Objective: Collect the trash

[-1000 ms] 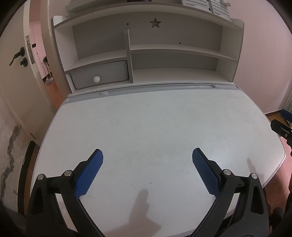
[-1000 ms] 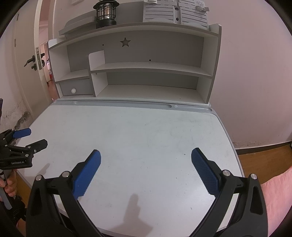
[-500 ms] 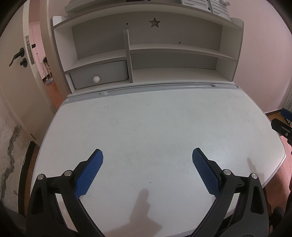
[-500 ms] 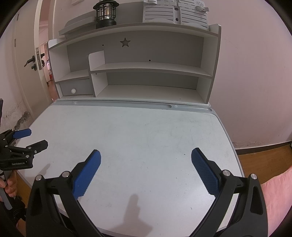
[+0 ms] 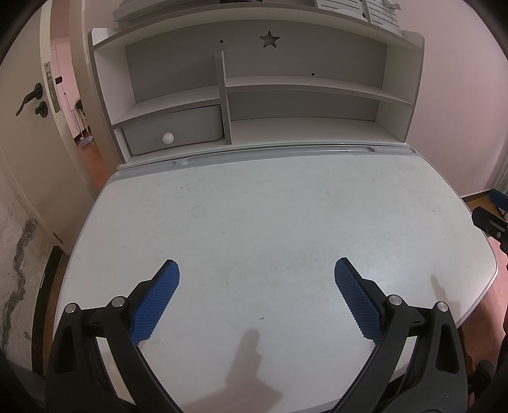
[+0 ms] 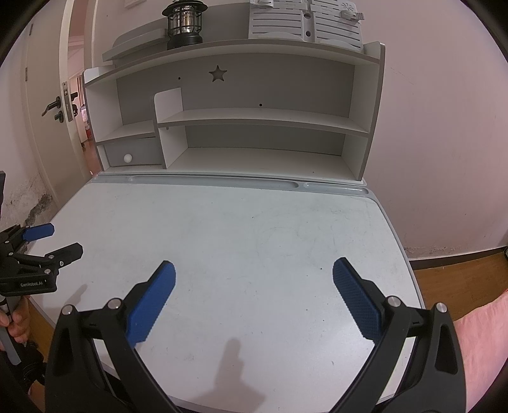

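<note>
no trash shows on the bench (image 5: 254, 206), so neither my left gripper (image 5: 255, 270) nor my right gripper (image 6: 254, 270), fingers spread wide and empty, is nearer.

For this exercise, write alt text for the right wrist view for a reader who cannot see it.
The right gripper hangs open and empty over a bare white desk. Behind stands a shelf unit with a lantern on top; the left gripper, open too, shows at the left edge.
</note>
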Available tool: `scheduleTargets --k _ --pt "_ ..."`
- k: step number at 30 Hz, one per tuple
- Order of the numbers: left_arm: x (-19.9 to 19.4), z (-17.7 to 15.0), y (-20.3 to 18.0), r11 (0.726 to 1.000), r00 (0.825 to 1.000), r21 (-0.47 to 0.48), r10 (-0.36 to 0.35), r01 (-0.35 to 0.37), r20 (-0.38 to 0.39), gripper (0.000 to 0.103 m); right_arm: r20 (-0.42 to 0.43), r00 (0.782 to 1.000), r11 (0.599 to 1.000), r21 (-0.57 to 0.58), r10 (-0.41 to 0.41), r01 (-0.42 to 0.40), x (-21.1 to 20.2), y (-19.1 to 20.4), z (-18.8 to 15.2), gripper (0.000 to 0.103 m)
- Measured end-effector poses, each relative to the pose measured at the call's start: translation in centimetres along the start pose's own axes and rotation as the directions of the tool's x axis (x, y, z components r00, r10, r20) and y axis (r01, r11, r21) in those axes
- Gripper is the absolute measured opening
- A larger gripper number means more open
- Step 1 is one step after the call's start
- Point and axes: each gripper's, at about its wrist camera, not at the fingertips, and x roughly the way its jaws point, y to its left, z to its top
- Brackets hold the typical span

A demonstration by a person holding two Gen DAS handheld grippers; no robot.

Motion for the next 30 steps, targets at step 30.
scheduleTargets --k 30 --pt "0.24 0.2 0.06 1.0 1.0 0.008 -0.003 0.003 -0.001 0.095 0.003 1.0 1.0 -0.001 0.001 -0.001 -0.15 -0.15 -0.01 0.096"
